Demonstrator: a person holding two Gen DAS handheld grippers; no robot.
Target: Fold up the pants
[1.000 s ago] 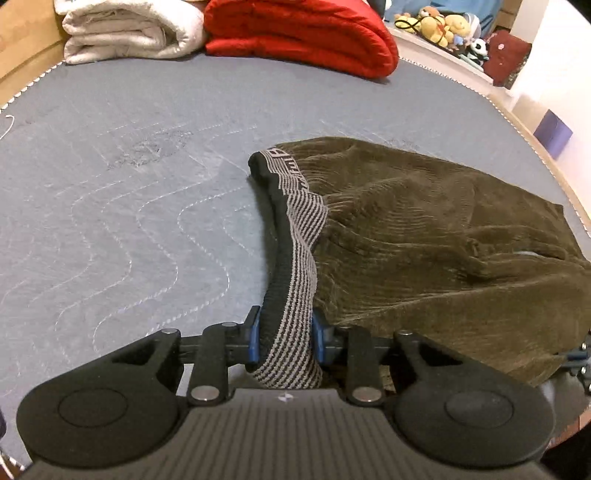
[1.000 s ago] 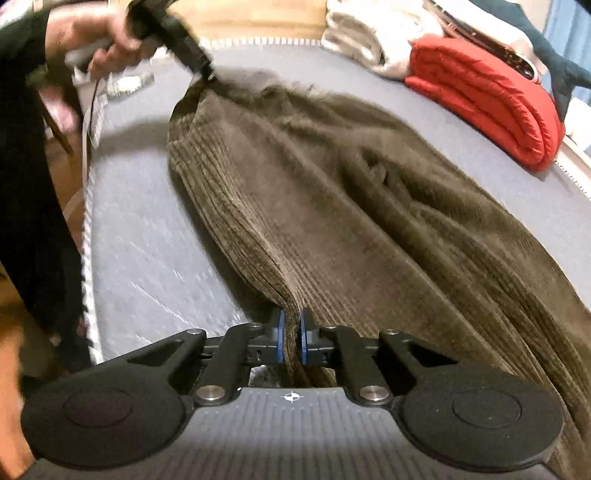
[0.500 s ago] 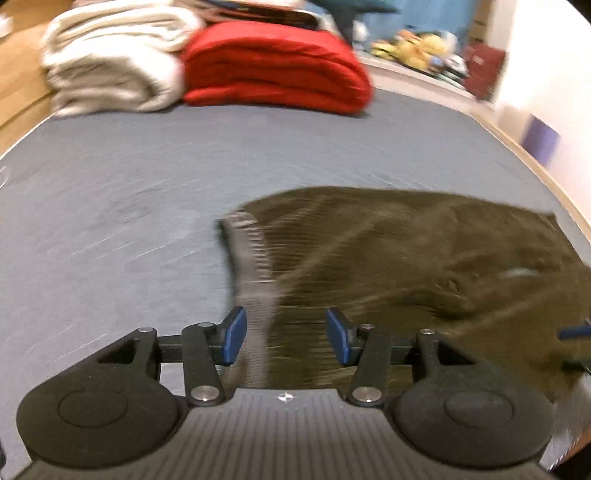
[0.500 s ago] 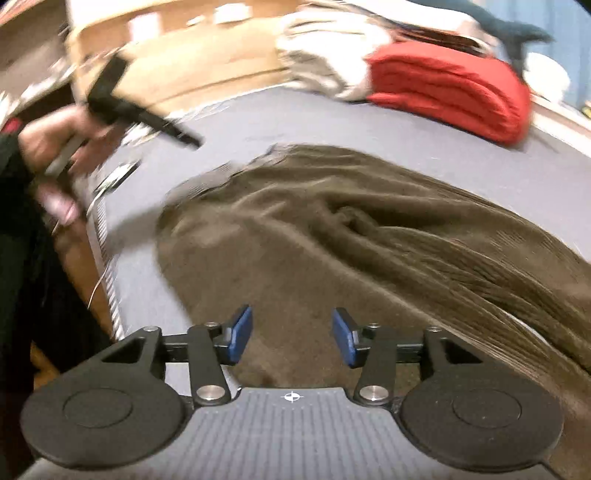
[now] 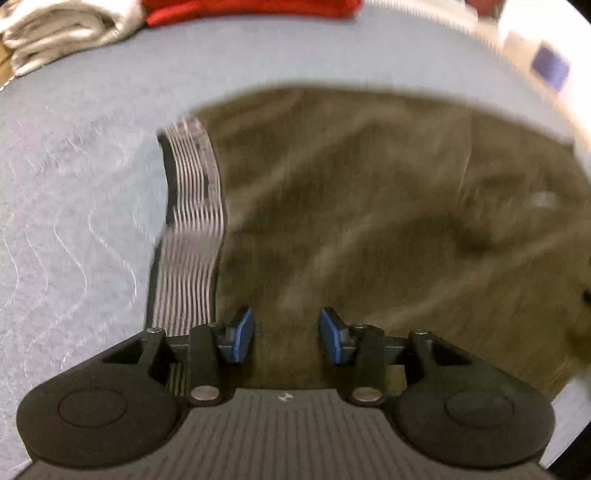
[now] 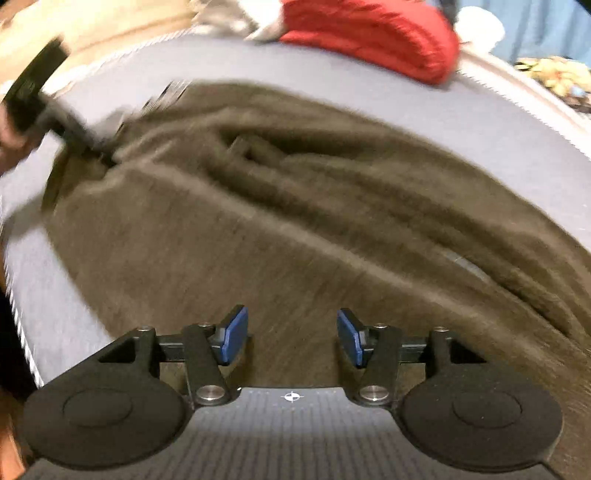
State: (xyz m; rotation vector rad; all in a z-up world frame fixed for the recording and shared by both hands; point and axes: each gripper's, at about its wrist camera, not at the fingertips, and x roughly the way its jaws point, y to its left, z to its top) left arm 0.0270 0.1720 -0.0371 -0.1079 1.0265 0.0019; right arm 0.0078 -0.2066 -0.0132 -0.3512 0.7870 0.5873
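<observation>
Brown corduroy pants (image 5: 369, 221) lie spread on a blue-grey quilted mattress (image 5: 74, 184), their grey striped waistband (image 5: 192, 221) at the left edge. My left gripper (image 5: 286, 336) hovers low over the cloth just right of the waistband. Its jaws are closing, with only the flat cloth below the gap and nothing pinched. My right gripper (image 6: 291, 339) hangs over the pants (image 6: 295, 221) further along the legs. Its jaws are opening and grip nothing. In the right wrist view, the left gripper (image 6: 103, 155) shows blurred at the upper left, held by a hand.
A folded white blanket (image 5: 62, 33) and a red quilt (image 6: 369, 33) lie at the far end of the mattress. Plush toys (image 6: 554, 74) sit beyond the right edge. The mattress's piped edge (image 6: 22, 332) runs down the left of the right wrist view.
Both grippers have let go: the left released the waistband, the right released the leg cloth, and both jaws spread. The left gripper has moved right and lower over the pants.
</observation>
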